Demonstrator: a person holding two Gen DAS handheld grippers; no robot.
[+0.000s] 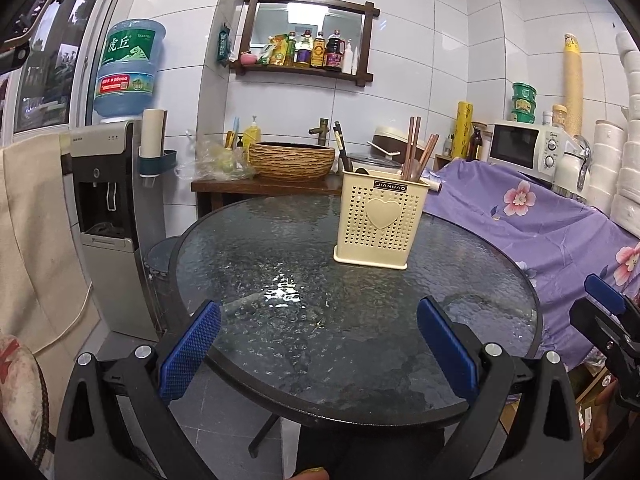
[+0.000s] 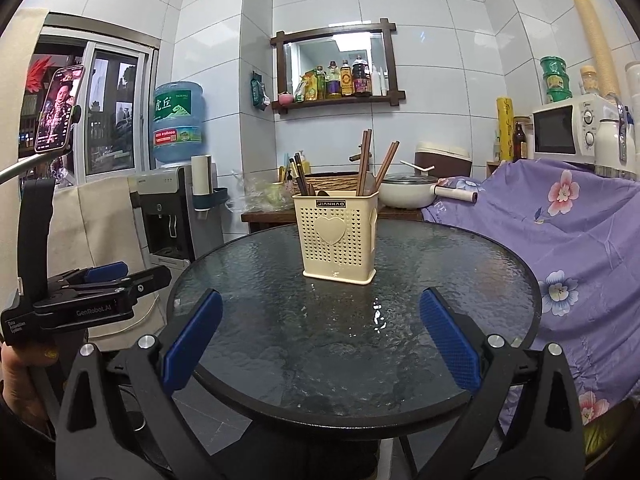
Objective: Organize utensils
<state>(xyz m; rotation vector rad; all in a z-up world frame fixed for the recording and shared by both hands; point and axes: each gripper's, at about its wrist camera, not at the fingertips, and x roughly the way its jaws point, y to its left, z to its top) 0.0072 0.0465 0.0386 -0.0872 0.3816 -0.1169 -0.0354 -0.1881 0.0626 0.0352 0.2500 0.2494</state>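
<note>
Glossy rippled glass table [image 1: 280, 280]; perforated matt plastic caddy [image 1: 380, 220]; wooden chopsticks [image 1: 414, 140].

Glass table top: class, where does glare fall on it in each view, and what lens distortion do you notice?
Left wrist view: glare patch on the table in front of the utensil holder. Right wrist view: smaller glare streak near the holder. Both views: fisheye bends wall tiles, dark corners.

Cream heart-perforated holder [image 1: 380, 220], blue-padded tongs [image 1: 318, 354], purple floral cloth [image 1: 540, 224].
</note>
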